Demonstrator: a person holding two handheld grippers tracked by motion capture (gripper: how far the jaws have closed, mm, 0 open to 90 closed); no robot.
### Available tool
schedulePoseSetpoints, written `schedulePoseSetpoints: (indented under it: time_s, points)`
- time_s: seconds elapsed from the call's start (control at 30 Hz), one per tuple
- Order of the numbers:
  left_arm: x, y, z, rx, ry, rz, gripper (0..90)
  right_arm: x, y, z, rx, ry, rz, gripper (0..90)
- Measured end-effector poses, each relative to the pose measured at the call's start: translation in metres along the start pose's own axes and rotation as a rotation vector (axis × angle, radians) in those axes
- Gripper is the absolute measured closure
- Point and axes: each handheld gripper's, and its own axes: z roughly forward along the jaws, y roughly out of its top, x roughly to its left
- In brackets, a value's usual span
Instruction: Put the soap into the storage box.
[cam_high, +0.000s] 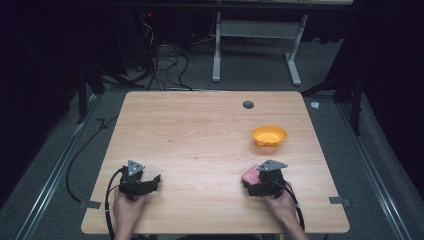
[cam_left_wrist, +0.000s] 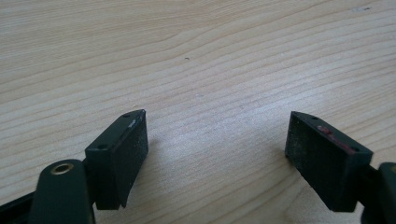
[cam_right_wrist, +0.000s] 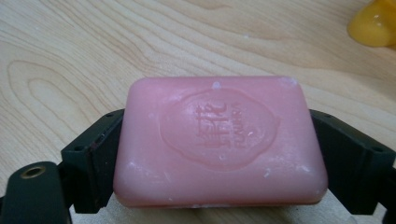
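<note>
Jaws of the right gripper press both short ends of a pink bar of soap, held low near the table's front right edge; jaws of the left gripper stand wide apart over bare wood, holding nothing. An orange bowl sits near, farther back on the right, the likely destination. Soap is slick: the bar should be kept level, squeezed steadily and carried slowly. Pale wood-grain tabletop; grey carpet, loose cables and a white desk frame beyond, in a dark room.
</note>
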Motion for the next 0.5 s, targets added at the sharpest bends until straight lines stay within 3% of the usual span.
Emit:
schedulePoseSetpoints:
  time_s: [0.5]
  points:
    - [0.0001,0.0000,-0.0001,0.000,0.000,-0.001,21.6,0.0000,-0.0010,0.0009,-0.010,0.001,0.008,13.3]
